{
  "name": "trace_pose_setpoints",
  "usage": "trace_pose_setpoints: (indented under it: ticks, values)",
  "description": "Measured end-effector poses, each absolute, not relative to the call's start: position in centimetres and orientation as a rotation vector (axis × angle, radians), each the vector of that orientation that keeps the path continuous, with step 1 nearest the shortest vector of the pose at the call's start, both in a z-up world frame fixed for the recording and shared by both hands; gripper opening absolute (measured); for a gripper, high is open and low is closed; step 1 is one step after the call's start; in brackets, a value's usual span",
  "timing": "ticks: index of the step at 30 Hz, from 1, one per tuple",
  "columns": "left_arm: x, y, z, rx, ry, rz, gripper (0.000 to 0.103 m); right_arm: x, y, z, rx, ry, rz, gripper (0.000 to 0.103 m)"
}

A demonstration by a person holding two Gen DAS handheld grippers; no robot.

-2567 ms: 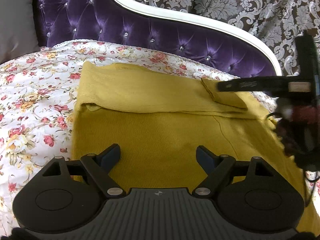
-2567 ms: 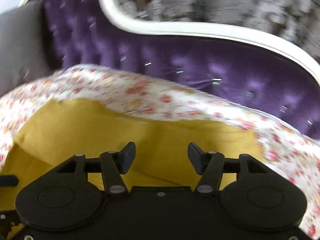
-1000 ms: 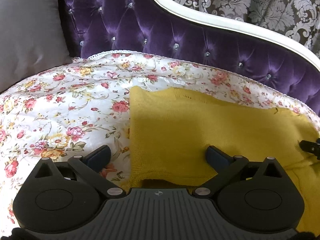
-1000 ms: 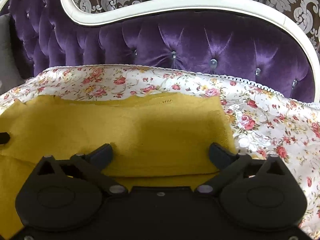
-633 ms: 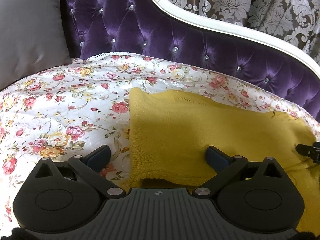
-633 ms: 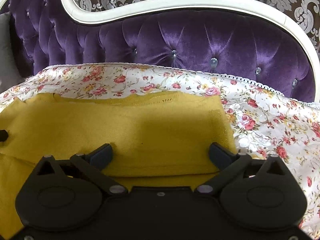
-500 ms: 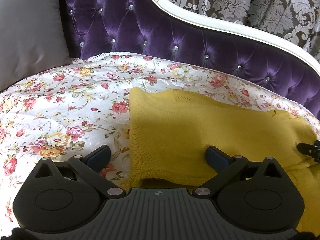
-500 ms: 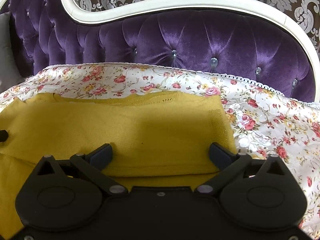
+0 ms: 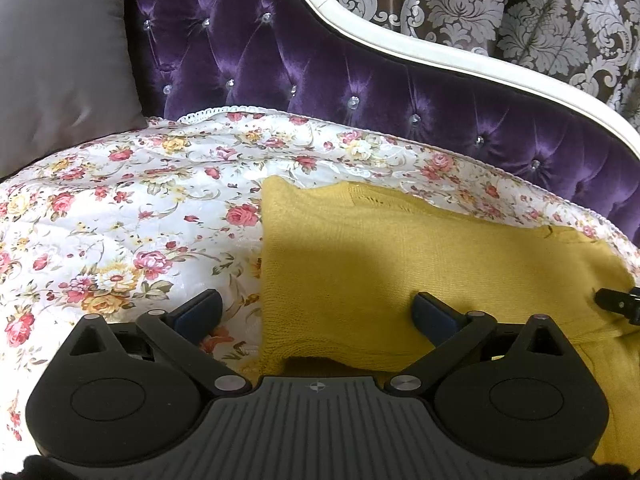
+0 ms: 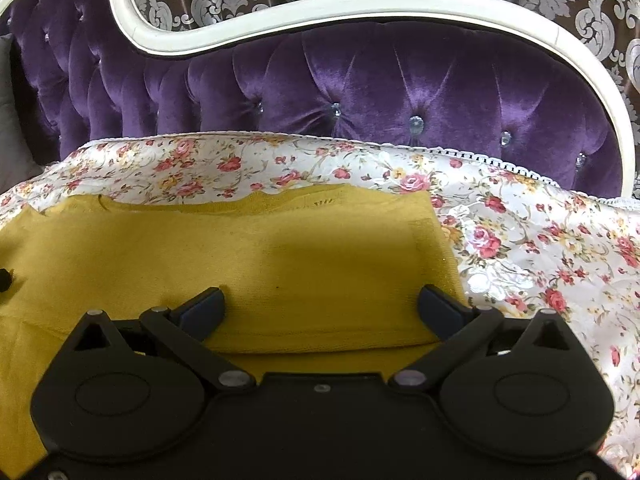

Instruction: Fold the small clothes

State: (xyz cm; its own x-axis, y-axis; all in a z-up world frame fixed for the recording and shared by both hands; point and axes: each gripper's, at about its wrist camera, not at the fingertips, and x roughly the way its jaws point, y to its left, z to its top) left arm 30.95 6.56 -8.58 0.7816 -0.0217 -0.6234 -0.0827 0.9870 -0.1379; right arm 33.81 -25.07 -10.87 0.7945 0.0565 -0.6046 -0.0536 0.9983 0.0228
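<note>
A mustard-yellow knitted garment (image 9: 400,264) lies flat on a floral bedspread (image 9: 120,208), with a folded layer on top whose near edge runs just ahead of both grippers. My left gripper (image 9: 316,310) is open above the garment's left edge, one finger over the bedspread, the other over the knit. In the right wrist view the same garment (image 10: 280,264) fills the lower left, and my right gripper (image 10: 320,306) is open over its right end. A fingertip of the right gripper shows at the left wrist view's right edge.
A purple tufted headboard (image 10: 360,80) with a white curved frame (image 10: 400,4) rises behind the bed. A grey pillow (image 9: 60,52) leans at the far left. Patterned curtains (image 9: 520,8) hang behind. Floral bedspread (image 10: 540,240) extends right of the garment.
Over 2.6 s both grippers moved to the garment's two ends and their jaws widened. In the last second both views have stayed almost still.
</note>
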Motion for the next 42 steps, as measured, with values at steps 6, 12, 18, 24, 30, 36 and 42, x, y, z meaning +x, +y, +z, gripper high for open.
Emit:
trace_pose_setpoints:
  ticks: [6,12,18,24,30,36,42]
  values:
    - [31.1,6.2,-8.6,-0.129,0.678,0.045,0.103,33.9,-24.5,-10.9,-0.033,0.658,0.049,0.102]
    - [31.5,6.3,-8.5,-0.123,0.701,0.044,0.103,34.1,-24.8,-10.9,-0.021,0.666,0.057,0.102]
    - [31.1,7.4,-6.7,-0.08,0.735,0.08,0.101,33.9,-26.0,-9.4,-0.071,0.704,0.053,0.102]
    - [27.4,8.6,-2.7,-0.065,0.7,0.019,0.101,29.2,-31.3,-5.9,0.105,0.692,0.079,0.102]
    - [20.8,8.2,-0.1,-0.056,0.675,-0.082,0.101,19.7,-33.5,-2.8,0.165,0.643,0.202,0.102]
    - [13.8,7.0,-1.8,-0.077,0.724,-0.178,0.101,10.9,-33.8,-3.1,0.201,0.636,0.252,0.102]
    - [8.4,7.1,-3.8,-0.115,0.777,-0.173,0.101,5.3,-33.7,-5.2,0.196,0.686,0.251,0.102]
